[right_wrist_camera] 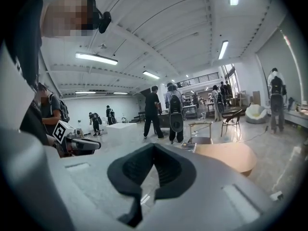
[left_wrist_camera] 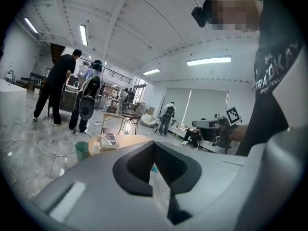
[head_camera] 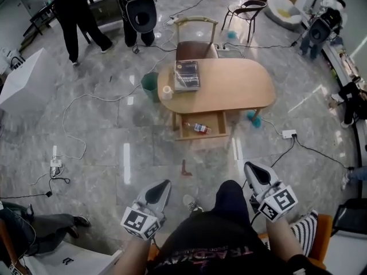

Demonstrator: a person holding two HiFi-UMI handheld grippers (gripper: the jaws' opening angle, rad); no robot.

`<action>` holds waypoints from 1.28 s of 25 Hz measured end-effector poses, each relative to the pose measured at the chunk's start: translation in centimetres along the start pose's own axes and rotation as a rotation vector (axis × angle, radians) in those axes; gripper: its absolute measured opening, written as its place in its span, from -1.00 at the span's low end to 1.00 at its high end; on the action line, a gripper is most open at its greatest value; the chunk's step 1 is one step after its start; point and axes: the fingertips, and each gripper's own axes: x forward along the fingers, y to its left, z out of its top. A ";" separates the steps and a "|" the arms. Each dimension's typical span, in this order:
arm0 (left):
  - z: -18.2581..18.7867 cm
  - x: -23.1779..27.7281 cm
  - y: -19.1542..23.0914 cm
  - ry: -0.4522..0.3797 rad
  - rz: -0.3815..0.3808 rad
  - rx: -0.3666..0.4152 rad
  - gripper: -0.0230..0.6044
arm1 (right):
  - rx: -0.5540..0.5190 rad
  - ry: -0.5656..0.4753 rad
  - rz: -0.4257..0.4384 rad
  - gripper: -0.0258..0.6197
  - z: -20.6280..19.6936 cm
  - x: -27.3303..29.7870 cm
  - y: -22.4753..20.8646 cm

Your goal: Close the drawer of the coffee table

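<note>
Grey marble floor spreads through a wide hall, and the oval wooden table stands well apart from the person. Its drawer is pulled out from under the table's near edge, toward the left end. The left gripper and the right gripper are low by the person's knees, jaws closed together on nothing. A bottle lies inside the drawer. The step in hand looks like the approach. Closed jaws suit a push: meeting the drawer front squarely at its middle and pressing straight in, slowly, should keep the bottle from rolling and the table from sliding.
</note>
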 end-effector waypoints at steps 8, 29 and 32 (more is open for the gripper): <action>2.2 -0.1 -0.5 -0.062 -0.010 0.019 -0.93 | -0.009 -0.025 -0.004 -0.92 1.7 -0.2 0.9; 0.7 5.3 1.5 -0.082 0.094 0.130 -0.93 | -0.054 -0.043 -0.026 -0.92 -1.3 1.8 -6.1; -0.3 7.5 2.4 -0.050 0.112 0.130 -0.92 | -0.059 -0.030 -0.014 -0.92 -2.2 3.2 -8.5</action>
